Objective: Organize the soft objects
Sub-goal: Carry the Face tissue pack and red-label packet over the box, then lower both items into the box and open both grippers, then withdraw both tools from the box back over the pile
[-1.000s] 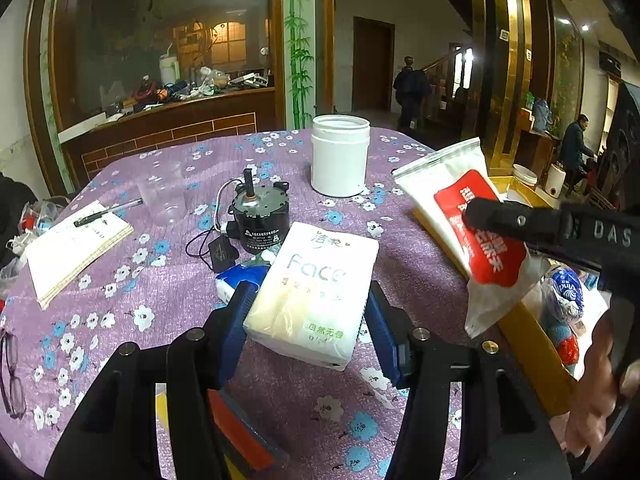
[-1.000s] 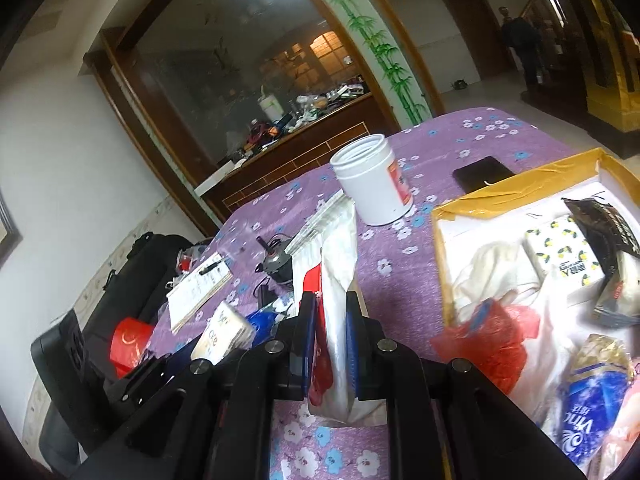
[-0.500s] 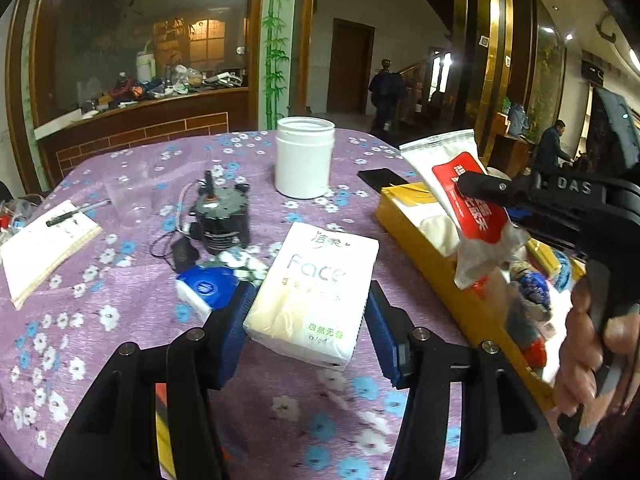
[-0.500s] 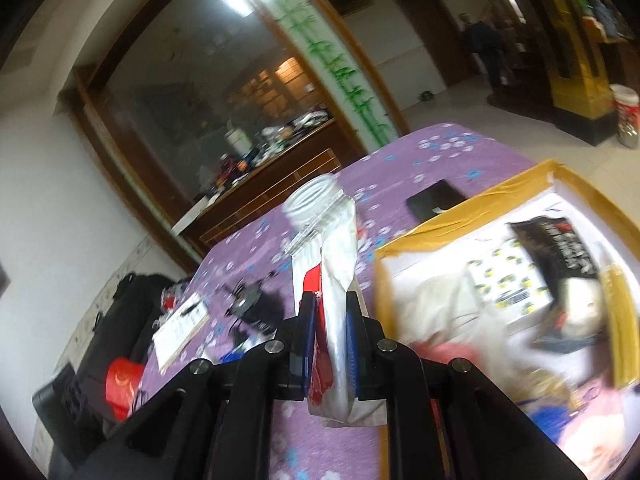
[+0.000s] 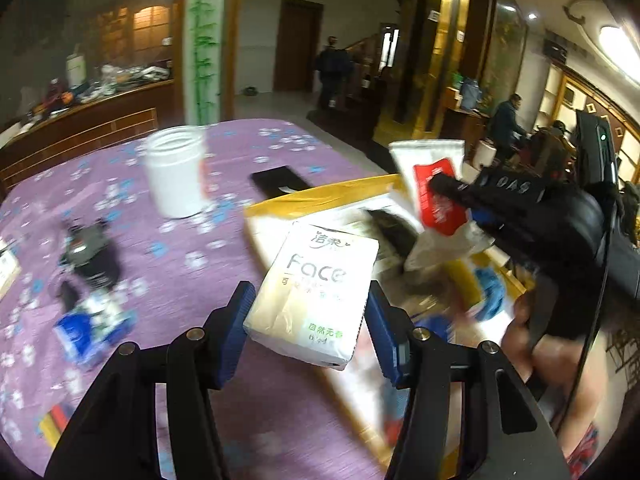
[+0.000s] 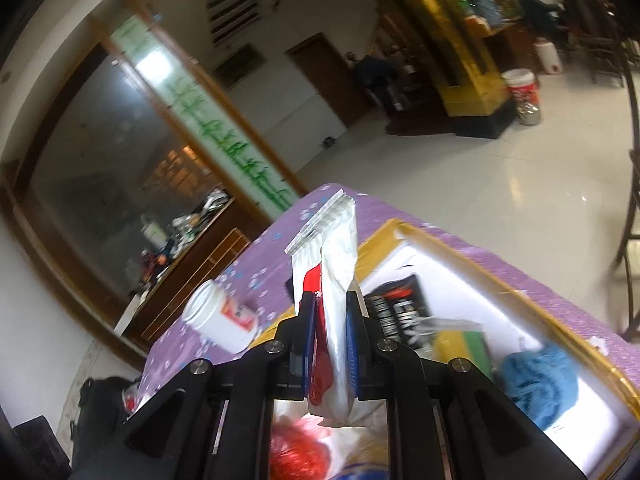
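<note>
My left gripper [image 5: 306, 312] is shut on a white "Face" tissue pack [image 5: 316, 292], held above the purple table near the left rim of the yellow-edged box [image 5: 316, 198]. My right gripper [image 6: 328, 316] is shut on a white pouch with a red label [image 6: 334, 280], hanging over the box [image 6: 516, 280]. In the left wrist view that pouch [image 5: 430, 192] and the right gripper [image 5: 444, 188] hover over the box at the right. Inside the box lie a blue cloth [image 6: 540, 376], a black packet [image 6: 396, 312] and a red bag [image 6: 296, 444].
A white jar [image 5: 174, 172] stands on the purple flowered tablecloth [image 5: 168, 260], a black phone [image 5: 278, 180] beside the box. A small motor [image 5: 90, 256] and a blue-white item [image 5: 90, 326] lie at the left. People stand in the room behind.
Both grippers swung right with their loads. The tissue pack now hangs at the box's left rim, and the pouch has moved from over the tablecloth to over the box.
</note>
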Tool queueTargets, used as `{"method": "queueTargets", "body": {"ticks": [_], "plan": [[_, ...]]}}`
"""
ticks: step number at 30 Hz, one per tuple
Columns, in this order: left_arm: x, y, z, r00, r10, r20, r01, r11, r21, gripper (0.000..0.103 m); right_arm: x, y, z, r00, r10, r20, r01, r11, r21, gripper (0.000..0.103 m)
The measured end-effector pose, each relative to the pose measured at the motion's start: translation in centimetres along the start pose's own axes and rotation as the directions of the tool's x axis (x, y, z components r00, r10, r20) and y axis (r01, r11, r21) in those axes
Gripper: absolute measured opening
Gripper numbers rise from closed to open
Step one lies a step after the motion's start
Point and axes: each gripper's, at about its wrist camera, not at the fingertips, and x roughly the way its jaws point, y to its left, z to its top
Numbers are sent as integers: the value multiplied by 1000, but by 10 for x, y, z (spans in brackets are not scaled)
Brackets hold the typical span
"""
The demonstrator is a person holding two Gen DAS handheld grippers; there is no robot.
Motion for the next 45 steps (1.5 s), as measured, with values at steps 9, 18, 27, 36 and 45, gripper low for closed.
{"method": "queueTargets", "body": {"ticks": [9,18,27,36,45], "plan": [[50,-33,-10,995,-27,-94,26,1000,-4,53,25,-20,7,992,-64,-105,68,997,39,15],[46,-38,-14,996,-27,-86,29,999,23,53,34,-20,3,988,-67,-138,71,997,29,18],[43,-34,-13,994,-64,-85,62,998,-16,54,26,-18,6,994,-45,-95,50,998,46,36],[33,-26,-11,994,-64,-85,62,998,-26,54,38,-12,0,980,92,-177,-83,995,58,36],[14,-8,-10,996,-60,-73,57,998,-41,54,28,-1,-2,973,177,-147,-174,984,34,36]]}}
